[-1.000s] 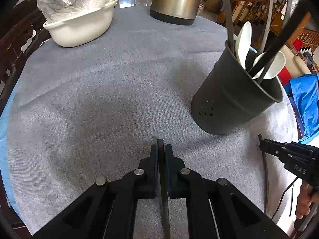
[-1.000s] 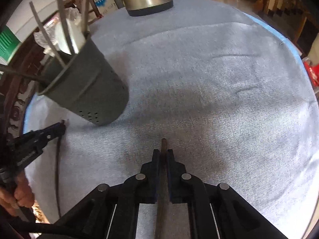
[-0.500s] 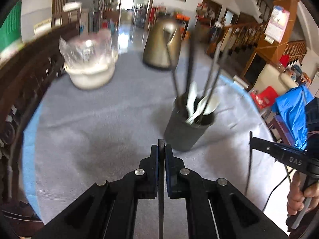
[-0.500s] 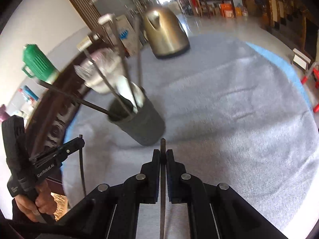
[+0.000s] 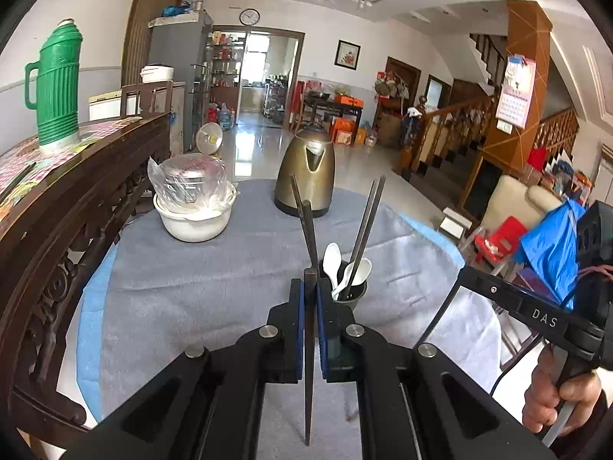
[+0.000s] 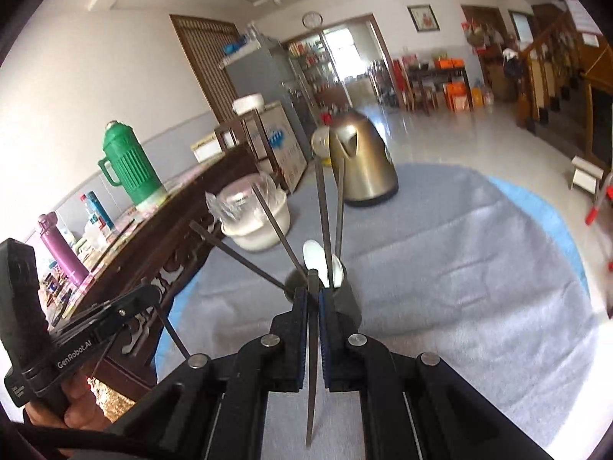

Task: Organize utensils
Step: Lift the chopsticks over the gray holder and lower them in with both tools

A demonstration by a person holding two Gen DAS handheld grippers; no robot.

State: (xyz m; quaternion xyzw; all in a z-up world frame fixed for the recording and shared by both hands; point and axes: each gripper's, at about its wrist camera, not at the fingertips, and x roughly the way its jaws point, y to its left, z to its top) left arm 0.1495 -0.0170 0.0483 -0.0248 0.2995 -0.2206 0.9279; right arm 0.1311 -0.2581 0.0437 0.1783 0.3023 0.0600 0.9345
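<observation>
While clamped upright between each gripper's jaws, one dark chopstick, holder just beyond.

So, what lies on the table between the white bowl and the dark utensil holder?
Only bare grey cloth lies between the white plastic-covered bowl and the dark cylindrical utensil holder. The left wrist view shows that stretch best.

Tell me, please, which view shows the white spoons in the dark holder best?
The left wrist view: two white spoons show clearly above the utensil holder. In the right wrist view the spoons sit partly behind dark chopsticks.
</observation>
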